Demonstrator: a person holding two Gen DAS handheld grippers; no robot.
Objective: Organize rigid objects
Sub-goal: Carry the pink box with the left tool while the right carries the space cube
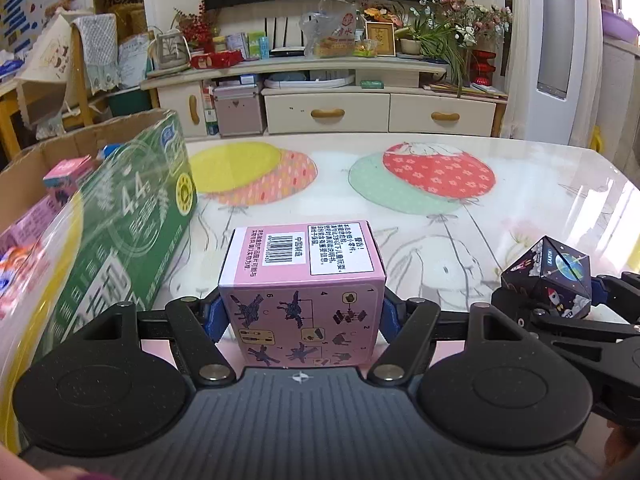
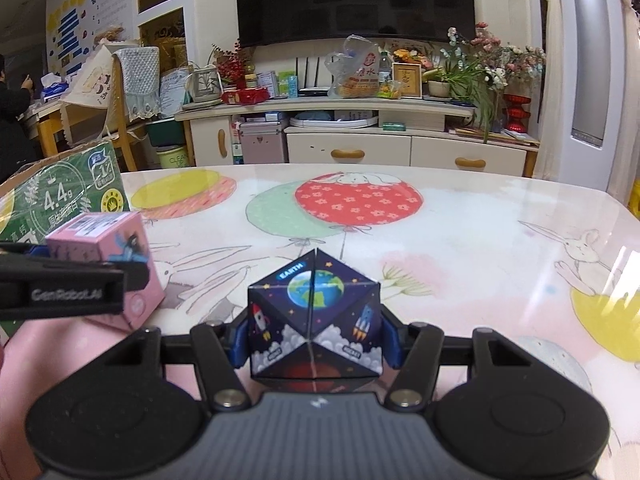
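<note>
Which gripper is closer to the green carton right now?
Left. The left gripper, shut on the pink box, sits right beside the green carton; the right gripper, holding the space cube, is farther right.

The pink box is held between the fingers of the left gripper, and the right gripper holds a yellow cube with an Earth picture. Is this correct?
Not quite. The pink box is indeed held by the left gripper, but the cube in the right gripper is dark blue, not yellow; it carries an Earth picture and rockets. The right wrist view shows this clearly.
</note>
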